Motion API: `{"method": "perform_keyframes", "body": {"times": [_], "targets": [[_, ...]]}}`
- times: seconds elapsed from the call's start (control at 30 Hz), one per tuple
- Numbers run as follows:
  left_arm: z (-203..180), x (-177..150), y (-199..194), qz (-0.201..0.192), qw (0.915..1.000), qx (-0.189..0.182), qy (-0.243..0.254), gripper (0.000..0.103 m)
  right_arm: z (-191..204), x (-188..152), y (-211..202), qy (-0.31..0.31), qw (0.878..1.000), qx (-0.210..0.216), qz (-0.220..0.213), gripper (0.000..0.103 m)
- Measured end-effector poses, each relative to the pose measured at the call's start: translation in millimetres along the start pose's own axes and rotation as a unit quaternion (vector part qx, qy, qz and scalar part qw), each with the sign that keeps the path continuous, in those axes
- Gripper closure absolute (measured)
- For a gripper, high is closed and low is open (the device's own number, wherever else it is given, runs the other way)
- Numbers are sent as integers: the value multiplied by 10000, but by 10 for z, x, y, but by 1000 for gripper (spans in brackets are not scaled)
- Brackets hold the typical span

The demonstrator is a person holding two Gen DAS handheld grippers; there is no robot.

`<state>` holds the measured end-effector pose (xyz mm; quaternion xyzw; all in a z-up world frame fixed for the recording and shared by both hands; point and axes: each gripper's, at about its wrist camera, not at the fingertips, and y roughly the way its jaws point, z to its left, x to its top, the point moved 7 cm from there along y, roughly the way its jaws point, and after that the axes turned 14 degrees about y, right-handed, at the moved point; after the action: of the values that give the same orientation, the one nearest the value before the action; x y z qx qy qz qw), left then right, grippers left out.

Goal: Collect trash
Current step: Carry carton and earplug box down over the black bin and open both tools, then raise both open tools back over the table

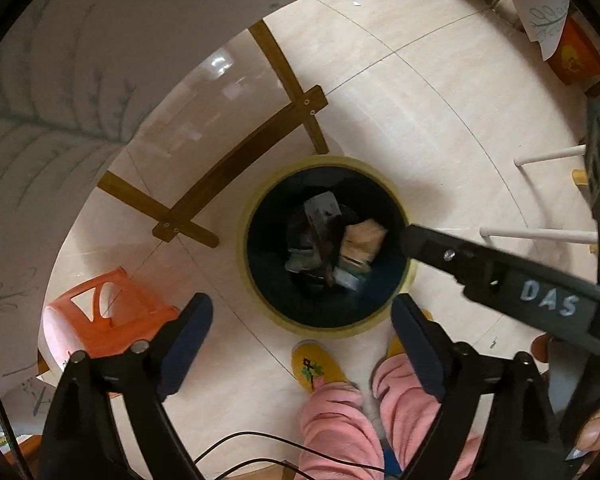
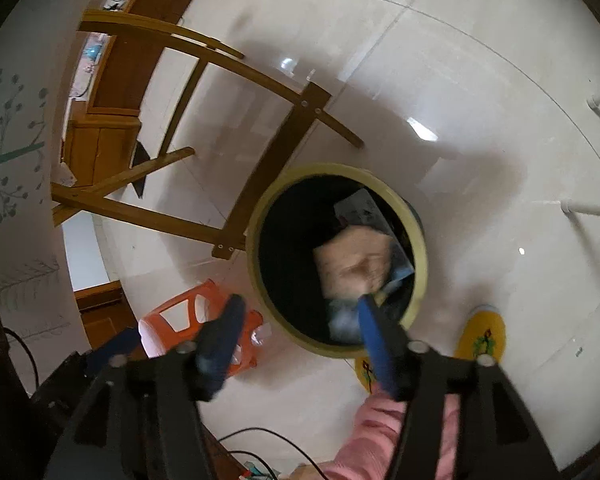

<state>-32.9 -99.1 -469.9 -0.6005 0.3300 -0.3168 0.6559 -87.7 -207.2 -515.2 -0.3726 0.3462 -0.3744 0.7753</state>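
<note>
A round bin (image 1: 260,300) with a yellow rim and dark inside stands on the tiled floor. It holds several pieces of trash, among them a tan crumpled wrapper (image 1: 362,244) and a grey packet (image 1: 320,210). My left gripper (image 1: 302,320) is open and empty, held above the bin's near rim. My right gripper's finger (image 1: 440,250) reaches over the bin's right rim. In the right wrist view the bin (image 2: 256,248) lies below my right gripper (image 2: 300,320), which is open and empty, with the tan wrapper (image 2: 356,264) blurred beneath it.
A wooden chair frame (image 1: 236,164) stands just behind the bin. An orange plastic stool (image 1: 112,320) lies left of it. The person's yellow slippers (image 1: 314,364) and pink trousers (image 1: 340,428) are close to the bin. White rack legs (image 1: 540,236) stand at the right. Cables (image 1: 260,448) trail below.
</note>
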Motion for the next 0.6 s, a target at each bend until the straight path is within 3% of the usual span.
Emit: {"method": "perform_keyframes", "body": {"times": [0.3,0.6], "targets": [[121,-154,-181,-35,9995,-4,-313,12,82,-47,-124,-200,9995,-88,-216,38],[141,-322,-1062,-299,9988,-55,-379,12,340,-233,-661,-422,9986,-104,-316,39]]}}
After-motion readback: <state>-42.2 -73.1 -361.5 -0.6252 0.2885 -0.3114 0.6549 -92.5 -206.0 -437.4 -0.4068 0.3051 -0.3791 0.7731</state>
